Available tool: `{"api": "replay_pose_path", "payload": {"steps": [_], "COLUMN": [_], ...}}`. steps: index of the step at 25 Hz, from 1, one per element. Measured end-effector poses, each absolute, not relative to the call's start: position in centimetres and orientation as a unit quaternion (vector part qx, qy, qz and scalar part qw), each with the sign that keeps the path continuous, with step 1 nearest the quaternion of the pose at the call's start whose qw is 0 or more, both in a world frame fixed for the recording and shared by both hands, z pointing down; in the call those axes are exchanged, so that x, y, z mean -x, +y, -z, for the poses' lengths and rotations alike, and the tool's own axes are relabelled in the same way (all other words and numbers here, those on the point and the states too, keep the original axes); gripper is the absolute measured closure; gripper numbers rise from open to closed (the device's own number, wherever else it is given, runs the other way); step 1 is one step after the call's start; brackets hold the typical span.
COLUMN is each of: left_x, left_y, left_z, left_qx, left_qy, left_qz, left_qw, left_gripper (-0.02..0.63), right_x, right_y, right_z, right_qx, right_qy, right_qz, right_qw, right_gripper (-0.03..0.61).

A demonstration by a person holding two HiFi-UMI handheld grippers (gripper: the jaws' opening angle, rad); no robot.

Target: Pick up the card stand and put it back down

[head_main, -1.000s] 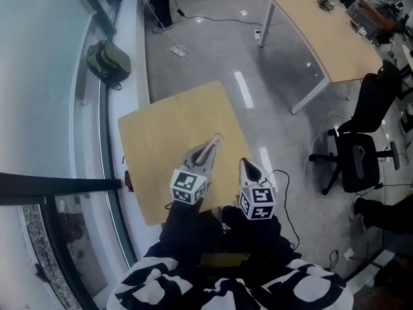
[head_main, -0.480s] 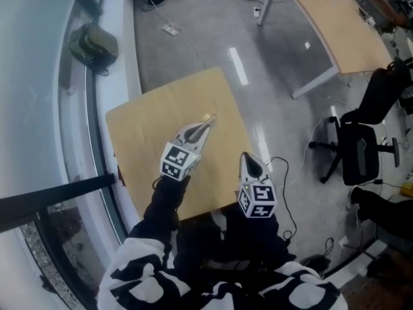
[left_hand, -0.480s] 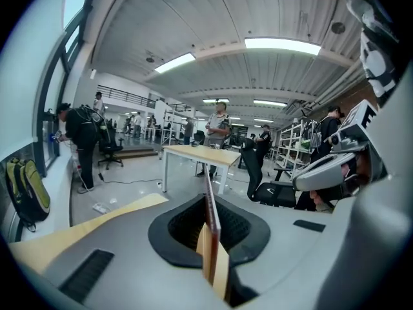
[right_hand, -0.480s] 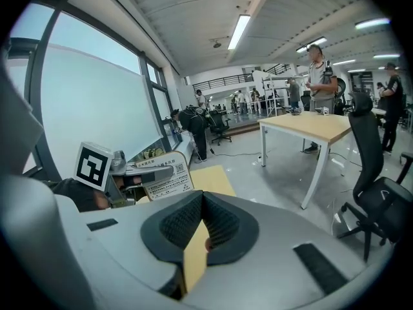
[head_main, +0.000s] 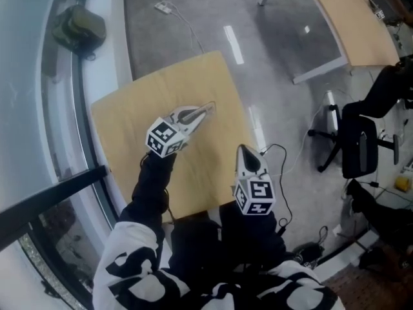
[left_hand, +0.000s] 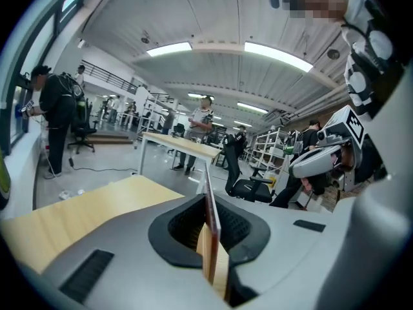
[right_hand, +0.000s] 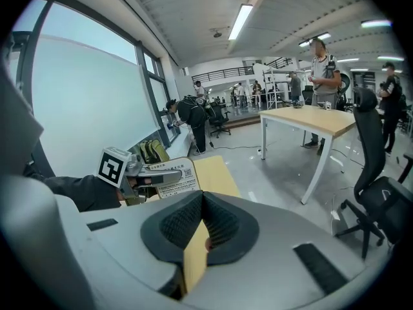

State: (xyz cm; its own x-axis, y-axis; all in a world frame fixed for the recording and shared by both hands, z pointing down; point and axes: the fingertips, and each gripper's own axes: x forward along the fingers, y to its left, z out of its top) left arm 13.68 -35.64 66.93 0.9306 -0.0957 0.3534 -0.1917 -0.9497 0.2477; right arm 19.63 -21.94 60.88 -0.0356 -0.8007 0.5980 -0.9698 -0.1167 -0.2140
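Card stand (left_hand: 211,228) sits pinched between the jaws of the left hand-held gripper (head_main: 201,110), which is closed on it. From along those jaws it shows edge-on as a thin upright plate, with its long axis running straight out ahead of the tips. Seen from the right, its printed face is turned toward the right hand-held gripper (head_main: 242,150). Below the left one lies the desk (head_main: 129,121); whether the stand's foot touches it I cannot tell, though it looks lifted. The right hand-held gripper is off to the left one's right, back toward the person, jaws together on nothing. Setting down is therefore the left's job, and I judge it a straight drop.

A second ago the two hand-held grippers were side by side near the desk's near edge. Now the left has reached out over the desk's middle, well apart from the right.
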Motion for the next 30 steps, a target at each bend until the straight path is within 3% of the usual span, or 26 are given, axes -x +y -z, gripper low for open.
{"api": "replay_pose_path", "payload": {"steps": [10, 19, 24, 27, 30], "left_x": [-15.6, -15.9, -15.1, -14.6, -12.6], "left_y": [-32.6, -33.0, -33.7, -34.2, -34.0], "left_z": [-68.3, -69.4, -70.7, -70.8, -70.2], "left_qx": [-0.978, -0.978, -0.972, -0.968, -0.964], "left_qy": [0.029, 0.025, -0.011, -0.032, -0.063], "left_qz": [-0.167, -0.174, -0.209, -0.22, -0.23], "left_qw": [0.124, 0.117, 0.109, 0.115, 0.114], "left_gripper": [0.591, 0.588, 0.536, 0.414, 0.377], "right_x": [-19.4, -19.0, -18.2, -18.0, -17.0], "right_y": [-21.8, -21.1, -20.8, -20.6, -19.7], "right_z": [-61.9, -62.1, -60.7, -59.6, -58.7], "right_qx": [-0.678, -0.675, -0.664, -0.657, -0.651], "right_qy": [-0.646, -0.648, -0.664, -0.676, -0.685], "right_qz": [-0.312, -0.312, -0.305, -0.292, -0.287], "right_qw": [0.159, 0.167, 0.161, 0.16, 0.157], "right_gripper": [0.557, 0.557, 0.557, 0.557, 0.557]}}
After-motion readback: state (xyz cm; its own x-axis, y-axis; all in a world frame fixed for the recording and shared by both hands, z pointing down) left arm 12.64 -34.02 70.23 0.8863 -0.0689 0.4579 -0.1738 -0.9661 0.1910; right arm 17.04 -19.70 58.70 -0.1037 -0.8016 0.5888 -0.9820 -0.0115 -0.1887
